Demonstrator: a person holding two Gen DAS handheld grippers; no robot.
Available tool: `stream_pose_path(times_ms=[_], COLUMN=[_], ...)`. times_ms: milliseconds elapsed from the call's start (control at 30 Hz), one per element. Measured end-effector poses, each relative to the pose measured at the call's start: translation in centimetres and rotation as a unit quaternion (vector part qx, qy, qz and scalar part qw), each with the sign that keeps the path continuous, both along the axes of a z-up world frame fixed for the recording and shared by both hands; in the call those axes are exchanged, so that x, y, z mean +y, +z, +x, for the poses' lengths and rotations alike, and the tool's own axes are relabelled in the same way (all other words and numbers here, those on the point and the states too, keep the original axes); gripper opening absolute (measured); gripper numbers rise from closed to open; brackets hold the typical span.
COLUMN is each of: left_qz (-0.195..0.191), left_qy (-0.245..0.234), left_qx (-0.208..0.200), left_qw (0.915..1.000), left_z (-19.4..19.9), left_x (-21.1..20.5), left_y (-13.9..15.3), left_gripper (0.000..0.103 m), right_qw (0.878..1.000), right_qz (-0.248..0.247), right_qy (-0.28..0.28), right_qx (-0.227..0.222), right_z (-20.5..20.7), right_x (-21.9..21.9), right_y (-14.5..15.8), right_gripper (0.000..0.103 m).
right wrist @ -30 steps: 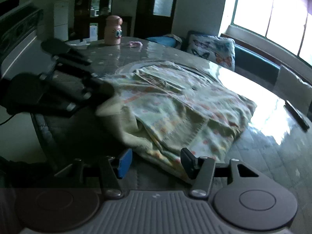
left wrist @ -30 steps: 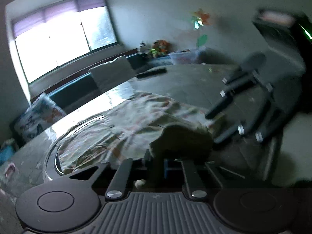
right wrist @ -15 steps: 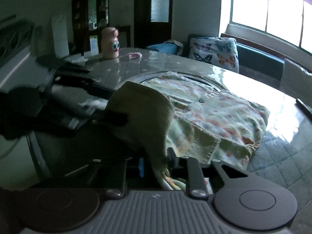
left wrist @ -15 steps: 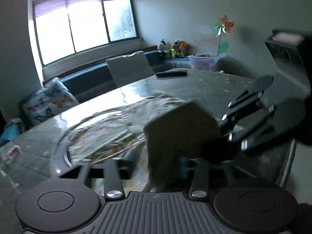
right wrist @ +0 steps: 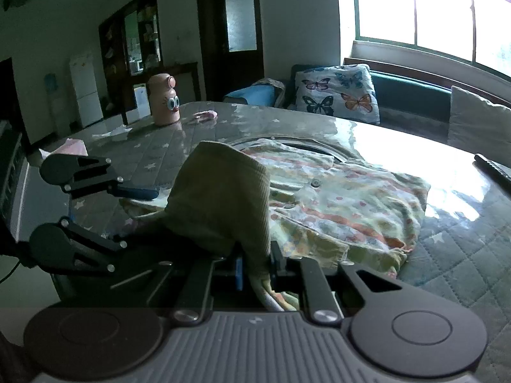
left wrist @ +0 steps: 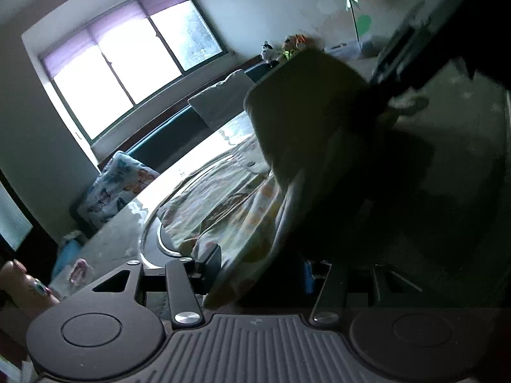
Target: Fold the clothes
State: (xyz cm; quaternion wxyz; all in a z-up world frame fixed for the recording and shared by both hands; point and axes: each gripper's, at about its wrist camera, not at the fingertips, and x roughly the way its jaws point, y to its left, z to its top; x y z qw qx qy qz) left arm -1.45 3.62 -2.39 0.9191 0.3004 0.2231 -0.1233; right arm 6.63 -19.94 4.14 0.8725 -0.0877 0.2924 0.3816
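Note:
A pale flowered shirt (right wrist: 335, 204) with buttons lies spread on the table; in the left wrist view the shirt (left wrist: 223, 198) runs away from the camera. Its olive ribbed part (right wrist: 220, 198) is lifted and humped over the near edge, and looms dark in the left wrist view (left wrist: 306, 105). My right gripper (right wrist: 257, 265) is closing, its pads pinching the cloth's near edge. My left gripper (right wrist: 140, 218) reaches in from the left; its jaws stand apart and are closing, with cloth hanging between them (left wrist: 260, 265), not pinched.
A pink bottle with cartoon eyes (right wrist: 164, 103) and a pink packet (right wrist: 75, 145) stand at the far left of the quilted table (right wrist: 463, 255). A dark remote (right wrist: 493, 170) lies at the right. A butterfly cushion (right wrist: 335, 92) sits on the bench beyond.
My right gripper went from open to closed on the shirt's near edge. My left gripper let go of the olive part and now stands apart. The olive part rose over the shirt.

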Motion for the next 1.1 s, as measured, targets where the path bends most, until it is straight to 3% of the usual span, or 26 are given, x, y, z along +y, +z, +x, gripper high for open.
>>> stream_pose_path(times_ms=[100,200,433,800,933,1100], left_qz=[-0.003,-0.013,-0.063,-0.134,-0.138,-0.162], left_qy=[0.007,0.005,-0.014,-0.052,-0.047,-0.028], left_qx=[-0.004,-0.007,0.004,0.052,0.043,0.038], left_qw=[1.0,0.9999,0.9979,0.9882,0.9884,0.9856], left_z=[0.2,0.0,-3.0,-10.3,-9.3,-5.3], left_x=[0.4,0.7,1.2,1.8,1.7,2.9], left_y=[-0.1,0.4,3.4,8.9,9.2,9.1], left_gripper=[0.024,0.012,0.01,0.009,0.009,0.009], right_qw=[1.0,1.0,0.999,0.998,0.998,0.999], right_qz=[0.001,0.006,0.024,0.035,0.027,0.021], right_qy=[-0.005,-0.007,0.001,0.048,0.052,0.047], right_qx=[-0.002,-0.004,-0.021,0.004,-0.003,-0.013], right_z=[-0.1,-0.4,-2.4,-9.7,-9.1,-5.4], right_x=[0.0,-0.1,-1.7,-5.1,-4.9,-3.3], right_y=[0.0,0.1,2.2,6.1,7.0,7.8], right_gripper=[0.012,0.01,0.009,0.008,0.008,0.008])
